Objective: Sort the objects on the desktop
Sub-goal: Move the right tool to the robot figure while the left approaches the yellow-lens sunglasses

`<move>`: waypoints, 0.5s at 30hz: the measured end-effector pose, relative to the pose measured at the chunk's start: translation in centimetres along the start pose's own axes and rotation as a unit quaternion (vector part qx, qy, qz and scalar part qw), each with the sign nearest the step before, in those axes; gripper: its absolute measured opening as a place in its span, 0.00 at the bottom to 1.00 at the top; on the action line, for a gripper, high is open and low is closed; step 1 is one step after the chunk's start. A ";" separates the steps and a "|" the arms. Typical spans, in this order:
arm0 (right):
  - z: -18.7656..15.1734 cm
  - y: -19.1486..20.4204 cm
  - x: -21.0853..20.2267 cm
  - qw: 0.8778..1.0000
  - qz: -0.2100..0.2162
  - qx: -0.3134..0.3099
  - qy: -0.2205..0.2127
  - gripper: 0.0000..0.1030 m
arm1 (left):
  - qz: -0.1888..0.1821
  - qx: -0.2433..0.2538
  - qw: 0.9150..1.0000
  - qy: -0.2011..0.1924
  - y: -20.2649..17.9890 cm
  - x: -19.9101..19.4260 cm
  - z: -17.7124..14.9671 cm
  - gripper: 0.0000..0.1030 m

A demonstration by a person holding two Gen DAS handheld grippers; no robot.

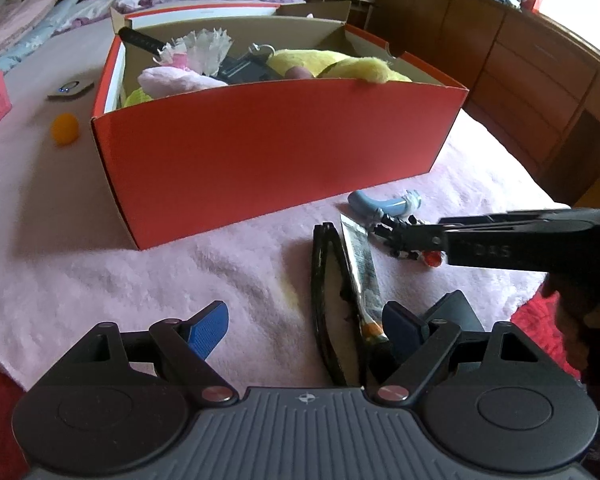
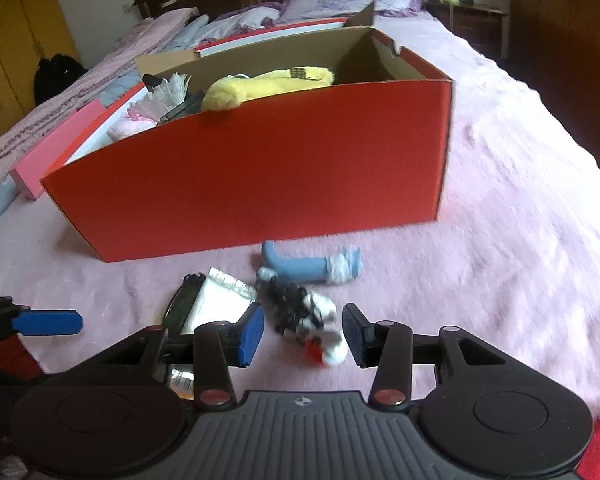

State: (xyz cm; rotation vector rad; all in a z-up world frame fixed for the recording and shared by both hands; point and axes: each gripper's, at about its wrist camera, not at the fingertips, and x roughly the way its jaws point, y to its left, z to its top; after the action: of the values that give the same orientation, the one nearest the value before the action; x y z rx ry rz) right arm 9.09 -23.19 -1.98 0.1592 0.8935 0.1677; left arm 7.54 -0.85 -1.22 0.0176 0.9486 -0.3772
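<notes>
A fluffy pink blanket (image 1: 220, 264) carries a matte orange cardboard box (image 1: 276, 152) ahead of both grippers, filled with a yellow plush toy (image 2: 260, 84) and other soft items. The left gripper (image 1: 304, 320) stands spread, glossy black sunglasses (image 1: 328, 308) and a crinkled tube (image 1: 364, 272) lying just inside its right finger. The right gripper (image 2: 303, 334) is half spread around a black-and-white toy (image 2: 308, 316), apparently not pinching it. A blue curved piece (image 2: 312, 266) lies beyond. Only the left view shows an orange ball (image 1: 65, 129).
</notes>
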 end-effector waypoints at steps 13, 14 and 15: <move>-1.5 0.4 0.0 0.999 -0.032 -0.030 0.002 0.29 | 0.001 0.009 1.000 0.018 1.0 2.3 0.3 0.61; -1.7 -0.1 -0.2 0.999 -0.033 -0.021 0.005 0.29 | 0.001 0.012 1.000 0.022 1.0 2.5 0.3 0.61; -1.9 -0.4 -0.4 0.999 -0.033 -0.013 0.006 0.29 | 0.002 0.014 1.000 0.025 0.9 2.8 0.2 0.60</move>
State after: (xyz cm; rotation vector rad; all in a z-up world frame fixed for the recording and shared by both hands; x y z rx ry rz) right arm 7.35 -23.50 -2.91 0.1054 0.9071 0.1194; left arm 9.42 -0.90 -3.44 0.0550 0.9922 -0.3875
